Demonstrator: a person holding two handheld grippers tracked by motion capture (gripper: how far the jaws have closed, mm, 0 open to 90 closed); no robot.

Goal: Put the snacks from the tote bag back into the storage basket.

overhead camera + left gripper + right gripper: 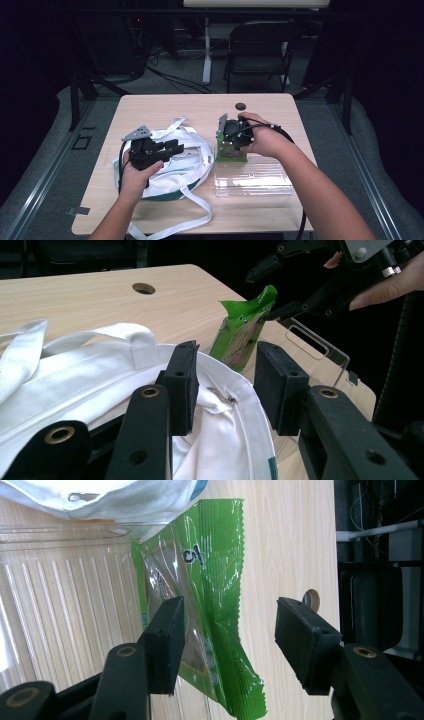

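Observation:
A white tote bag (187,167) with long straps lies on the left half of the table. My left gripper (175,148) hovers over its opening. In the left gripper view the bag's rim (235,385) with a zipper pull runs between the jaws of the left gripper (225,382), which stand apart. A green snack packet (231,154) stands on edge between the bag and a clear plastic tray (255,177). My right gripper (226,142) is just above it, open. In the right gripper view the packet (210,570) lies between the wide jaws of the right gripper (227,630), nearer the left pad.
The wooden table (165,107) has a round cable hole (241,106) near its far edge. Loose bag straps (200,210) trail toward the front edge. A black folding chair (262,45) stands behind the table. The tray's ribbed floor (60,595) holds nothing.

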